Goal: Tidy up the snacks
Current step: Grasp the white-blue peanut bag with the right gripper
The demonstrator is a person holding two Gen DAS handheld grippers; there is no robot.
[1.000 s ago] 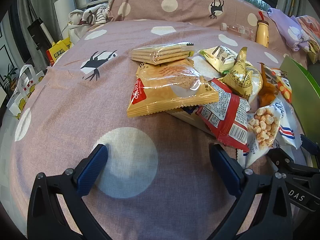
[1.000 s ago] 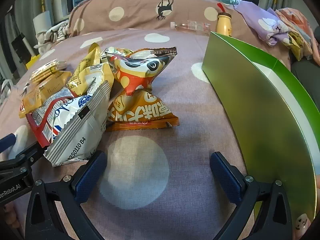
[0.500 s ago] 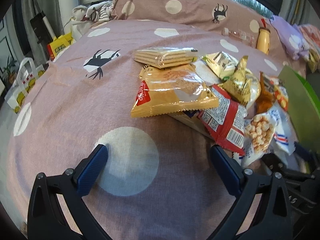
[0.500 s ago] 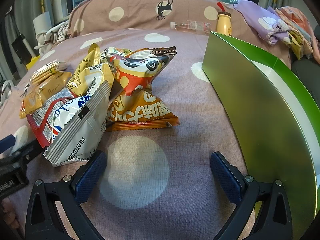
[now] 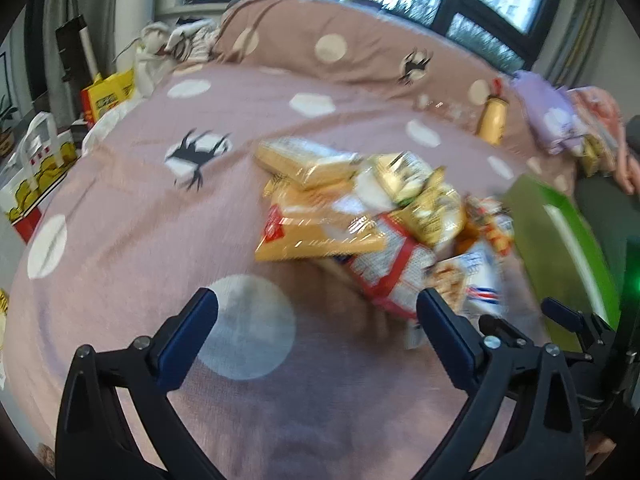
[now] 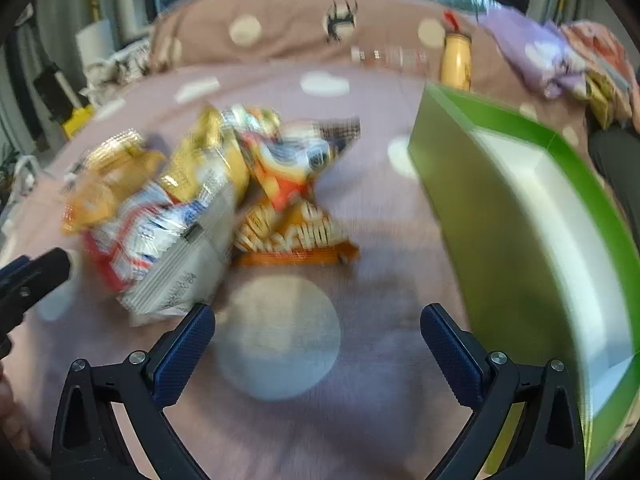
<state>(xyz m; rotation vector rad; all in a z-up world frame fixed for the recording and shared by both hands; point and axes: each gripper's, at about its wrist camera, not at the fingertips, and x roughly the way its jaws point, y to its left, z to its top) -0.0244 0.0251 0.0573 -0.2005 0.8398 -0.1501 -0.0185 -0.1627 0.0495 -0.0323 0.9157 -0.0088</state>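
My left gripper (image 5: 316, 316) hangs with jaws spread over the bed (image 5: 132, 220), the snack pile (image 5: 372, 220) just ahead and right; my right gripper (image 6: 316, 328), jaws spread too, has the pile ahead-left, the green box (image 6: 516, 232) right.

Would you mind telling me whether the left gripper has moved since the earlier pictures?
Yes. The left gripper has backed away and risen: the snack pile sits farther off and higher in its view, and more of the green box shows.
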